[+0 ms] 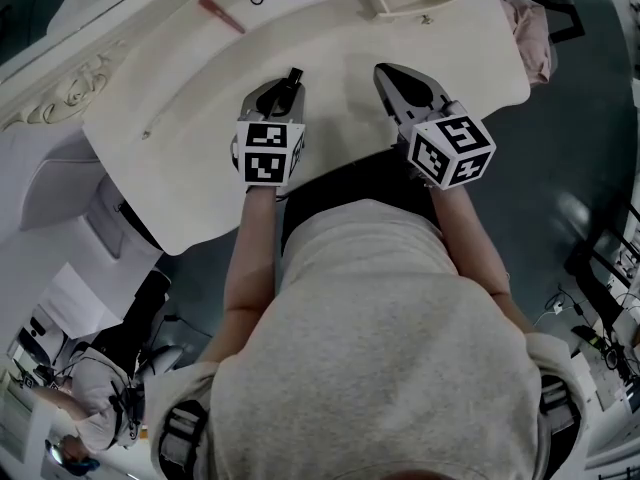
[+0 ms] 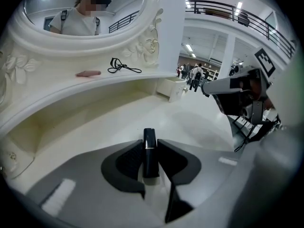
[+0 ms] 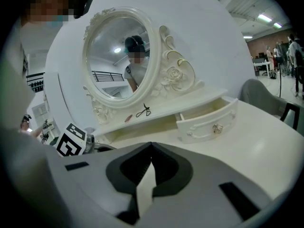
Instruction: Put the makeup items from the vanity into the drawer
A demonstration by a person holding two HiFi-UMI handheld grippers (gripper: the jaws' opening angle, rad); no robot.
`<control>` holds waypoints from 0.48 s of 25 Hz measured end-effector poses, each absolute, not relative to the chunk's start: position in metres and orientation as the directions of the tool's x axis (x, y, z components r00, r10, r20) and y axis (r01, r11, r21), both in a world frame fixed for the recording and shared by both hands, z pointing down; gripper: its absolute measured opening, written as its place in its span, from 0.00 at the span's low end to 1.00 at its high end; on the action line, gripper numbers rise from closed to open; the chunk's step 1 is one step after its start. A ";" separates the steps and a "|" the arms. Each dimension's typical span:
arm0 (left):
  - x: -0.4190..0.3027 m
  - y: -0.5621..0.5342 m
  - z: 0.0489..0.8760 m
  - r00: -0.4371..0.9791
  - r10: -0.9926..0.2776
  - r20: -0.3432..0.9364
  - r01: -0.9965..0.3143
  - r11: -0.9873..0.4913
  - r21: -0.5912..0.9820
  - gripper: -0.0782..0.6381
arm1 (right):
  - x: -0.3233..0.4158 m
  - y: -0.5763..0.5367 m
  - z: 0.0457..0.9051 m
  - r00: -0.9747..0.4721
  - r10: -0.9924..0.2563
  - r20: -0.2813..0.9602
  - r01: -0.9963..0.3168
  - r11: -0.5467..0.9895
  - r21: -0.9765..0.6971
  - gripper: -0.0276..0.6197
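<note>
With left tool (image 2: pixel 150 145) clamped on the black lipstick tube (image 2: pixel 150 158) over the tabletop's (image 1: pixel 190 158) near edge, carry it steadily to the open drawer (image 3: pixel 209 121) at the shelf's (image 3: pixel 159 110) right end, release only inside, holding the closed, empty right tool (image 3: pixel 151 150) clear.

The left gripper (image 2: pixel 150 144) pinches a slim dark lipstick tube (image 2: pixel 150 159).
</note>
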State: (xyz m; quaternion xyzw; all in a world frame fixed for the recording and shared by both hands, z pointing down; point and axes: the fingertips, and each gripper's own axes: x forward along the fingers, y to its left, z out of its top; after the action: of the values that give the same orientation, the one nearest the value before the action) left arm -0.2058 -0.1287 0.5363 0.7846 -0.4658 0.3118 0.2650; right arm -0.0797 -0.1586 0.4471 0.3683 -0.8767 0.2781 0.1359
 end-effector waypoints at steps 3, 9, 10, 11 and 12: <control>-0.206 -0.129 0.536 0.383 -0.565 0.731 -0.898 -0.413 0.151 0.25 | -0.078 -0.159 0.448 -0.683 -0.583 0.440 -0.730 0.563 -0.388 0.05; -0.202 -0.130 0.530 0.388 -0.579 0.717 -0.900 -0.405 0.160 0.25 | -0.073 -0.163 0.448 -0.688 -0.586 0.429 -0.726 0.563 -0.394 0.05; -0.201 -0.131 0.529 0.386 -0.581 0.717 -0.900 -0.406 0.157 0.25 | -0.073 -0.164 0.448 -0.691 -0.584 0.426 -0.723 0.567 -0.396 0.05; -0.200 -0.132 0.527 0.383 -0.582 0.717 -0.901 -0.408 0.150 0.25 | -0.073 -0.165 0.447 -0.696 -0.580 0.424 -0.718 0.571 -0.398 0.05; -0.198 -0.133 0.526 0.379 -0.586 0.717 -0.901 -0.410 0.142 0.25 | -0.072 -0.167 0.447 -0.701 -0.575 0.422 -0.713 0.577 -0.399 0.05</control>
State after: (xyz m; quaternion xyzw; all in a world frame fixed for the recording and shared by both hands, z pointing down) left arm -0.1980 -0.1328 0.5257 0.7862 -0.4727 0.2949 0.2674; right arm -0.0722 -0.1667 0.4469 0.3661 -0.8793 0.2783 0.1238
